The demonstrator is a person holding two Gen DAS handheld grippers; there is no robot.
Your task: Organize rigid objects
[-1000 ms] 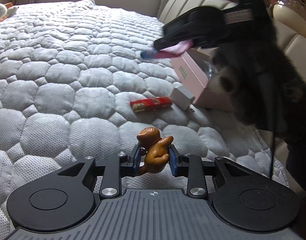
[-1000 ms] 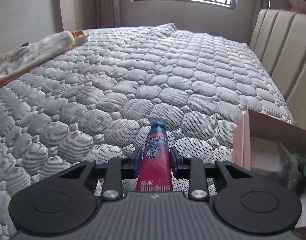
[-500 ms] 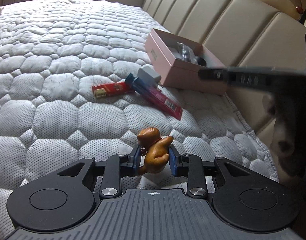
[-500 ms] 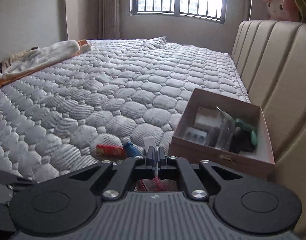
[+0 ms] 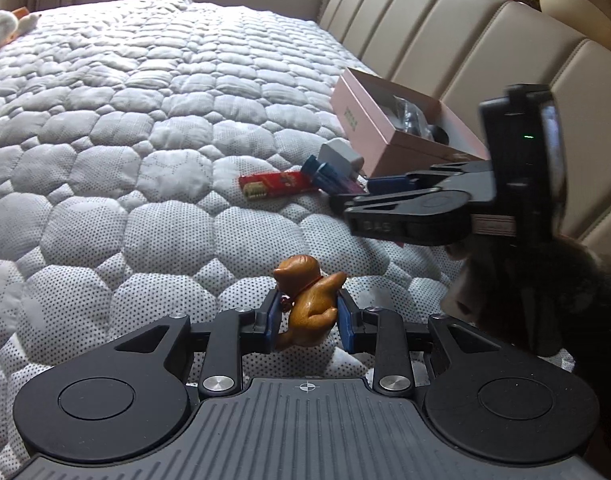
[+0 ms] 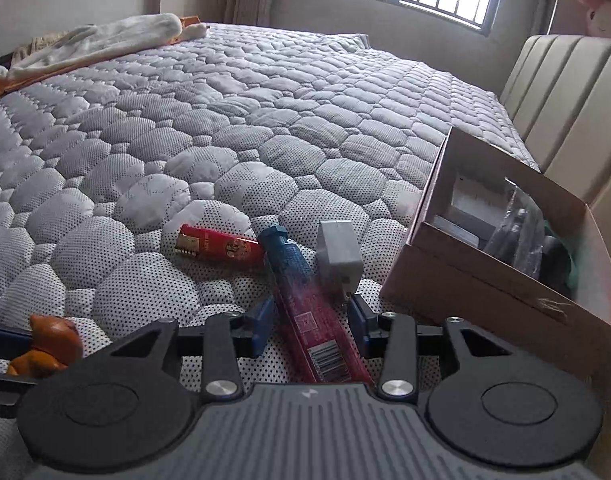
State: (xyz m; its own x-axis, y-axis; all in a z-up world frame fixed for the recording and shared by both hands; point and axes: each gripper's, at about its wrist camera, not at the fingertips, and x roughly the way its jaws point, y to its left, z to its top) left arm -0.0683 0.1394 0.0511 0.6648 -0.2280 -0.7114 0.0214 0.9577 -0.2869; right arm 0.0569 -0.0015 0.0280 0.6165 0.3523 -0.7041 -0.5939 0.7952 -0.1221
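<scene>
Your right claw (image 6: 309,322) is wide open now, and the tube (image 6: 305,308) it was holding a second ago lies flat on the bed (image 6: 225,120) between its fingers. So you have let the tube go, outside the box (image 6: 477,292) and not in it. It lies with the red pack (image 6: 221,246) and the gray plug (image 6: 339,254), all touching or just beside each other, right next to the box. I think the box is where these go, so the tube may need one more move.

Your left claw (image 5: 307,316) holds the little brown toy (image 5: 307,304) tight, the same as before, low over the bed and well apart from the box (image 5: 369,128). That toy looks like the next thing to put away.

The tube has a bar code near its flat end, but the other words on it are too blurry to read. The box side has small print that I cannot make out. The red pack has gold marks that I cannot read.
</scene>
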